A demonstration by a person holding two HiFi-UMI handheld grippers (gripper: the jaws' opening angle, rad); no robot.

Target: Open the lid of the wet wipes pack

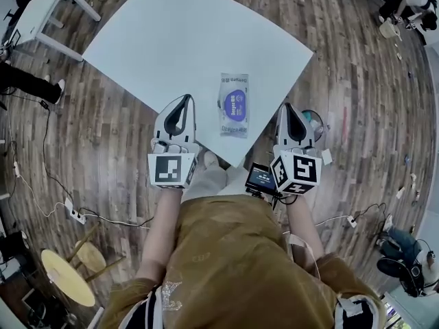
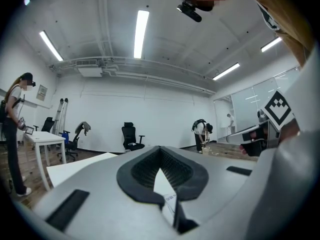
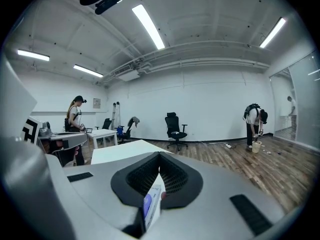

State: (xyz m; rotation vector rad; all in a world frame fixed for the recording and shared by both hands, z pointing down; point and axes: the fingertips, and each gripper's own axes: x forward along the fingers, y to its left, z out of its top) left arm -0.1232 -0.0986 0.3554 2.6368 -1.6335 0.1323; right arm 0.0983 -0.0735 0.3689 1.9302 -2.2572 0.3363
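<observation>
White desk [image 1: 171, 33] on a wood floor carries the wet wipes pack [image 1: 234, 105], lying flat near the front corner, its lid apparently not yet lifted. Left tongs [image 1: 184, 105] and right tongs [image 1: 288, 112] flank it without contact, both pressed together and empty. Risk: prying the lid with the pack unrestrained could slide it off the edge.

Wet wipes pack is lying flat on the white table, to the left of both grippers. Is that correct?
Not quite. The wet wipes pack does lie flat on the white table, but it is between the two grippers, not left of both. The left gripper is on its left and the right gripper on its right. The head view shows this.
</observation>
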